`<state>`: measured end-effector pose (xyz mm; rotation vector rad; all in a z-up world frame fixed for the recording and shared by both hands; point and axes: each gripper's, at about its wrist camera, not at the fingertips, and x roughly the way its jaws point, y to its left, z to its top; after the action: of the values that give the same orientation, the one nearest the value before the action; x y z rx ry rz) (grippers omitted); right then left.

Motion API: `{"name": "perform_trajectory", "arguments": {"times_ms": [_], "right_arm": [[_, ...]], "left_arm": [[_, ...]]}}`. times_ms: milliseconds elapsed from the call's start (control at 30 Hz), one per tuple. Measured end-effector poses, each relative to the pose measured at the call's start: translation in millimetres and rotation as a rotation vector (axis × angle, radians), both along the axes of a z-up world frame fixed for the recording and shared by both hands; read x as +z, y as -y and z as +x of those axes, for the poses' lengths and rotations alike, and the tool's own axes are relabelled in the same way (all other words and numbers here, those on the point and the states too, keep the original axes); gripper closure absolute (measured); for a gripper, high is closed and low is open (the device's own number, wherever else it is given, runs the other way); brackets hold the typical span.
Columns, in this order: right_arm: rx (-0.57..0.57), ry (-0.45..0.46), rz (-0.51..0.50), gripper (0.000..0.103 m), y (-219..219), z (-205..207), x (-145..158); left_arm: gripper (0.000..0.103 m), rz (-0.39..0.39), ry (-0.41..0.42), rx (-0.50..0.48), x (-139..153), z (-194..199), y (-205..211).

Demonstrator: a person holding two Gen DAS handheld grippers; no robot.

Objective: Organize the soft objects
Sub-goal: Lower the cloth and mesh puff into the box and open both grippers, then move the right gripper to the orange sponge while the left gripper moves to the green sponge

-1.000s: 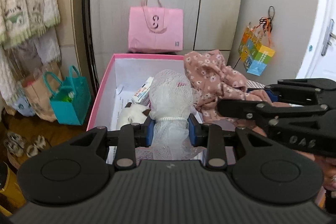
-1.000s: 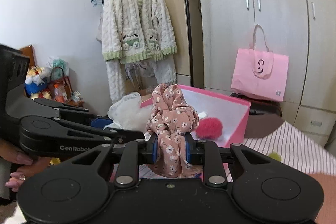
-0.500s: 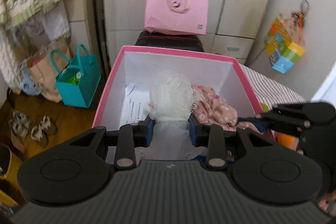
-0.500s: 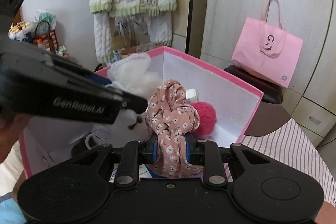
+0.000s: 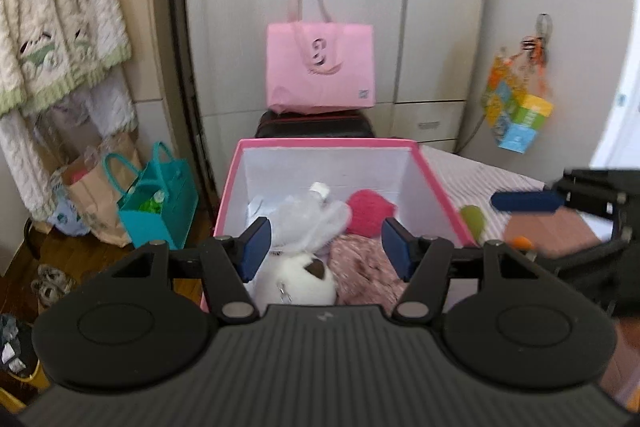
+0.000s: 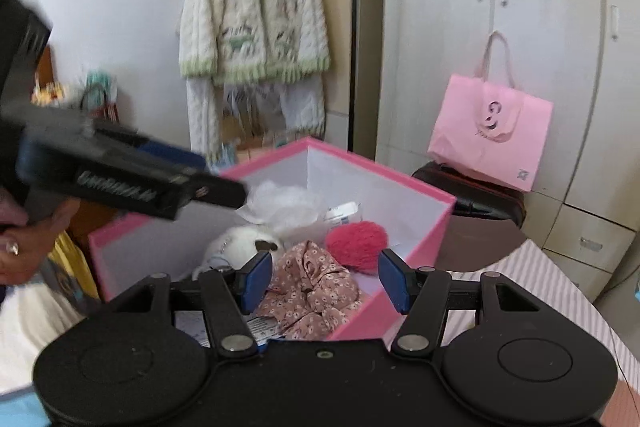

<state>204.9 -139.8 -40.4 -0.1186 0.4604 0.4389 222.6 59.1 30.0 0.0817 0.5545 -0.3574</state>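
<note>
Now both grippers (image 5: pixel 326 253) (image 6: pixel 326 281) open, cloths w/in box (image 5: pixel 434 183).

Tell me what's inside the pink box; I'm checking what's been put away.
Inside the pink box: white mesh pouf, floral cloth, red fuzzy ball, white plush toy, a small white packet. Anything beneath them is covered.

A home bedroom. Tall wardrobe (image 5: pixel 360 7) along the wall, cream cardigan (image 6: pixel 256 11) hanging on a rail, pink tote (image 5: pixel 320 67) on a dark case, teal bag (image 5: pixel 158 199) and slippers (image 5: pixel 50 281) on wood floor, striped bedding (image 6: pixel 560 291) beside a pink box (image 5: pixel 436 187) of soft things.
</note>
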Motion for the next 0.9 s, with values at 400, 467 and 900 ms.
{"name": "perform_trajectory", "arguments": {"times_ms": [400, 467, 900], "right_arm": [[-0.128, -0.014, 0.123, 0.039, 78, -69, 19], [-0.142, -0.019, 0.128, 0.039, 89, -78, 17], [-0.122, 0.001, 0.013, 0.039, 119, -107, -24]], "left_arm": [[0.041, 0.033, 0.083, -0.184, 22, -83, 20], [0.041, 0.033, 0.083, -0.220, 22, -91, 27], [0.041, 0.019, 0.010, -0.329, -6, -106, 96]]}}
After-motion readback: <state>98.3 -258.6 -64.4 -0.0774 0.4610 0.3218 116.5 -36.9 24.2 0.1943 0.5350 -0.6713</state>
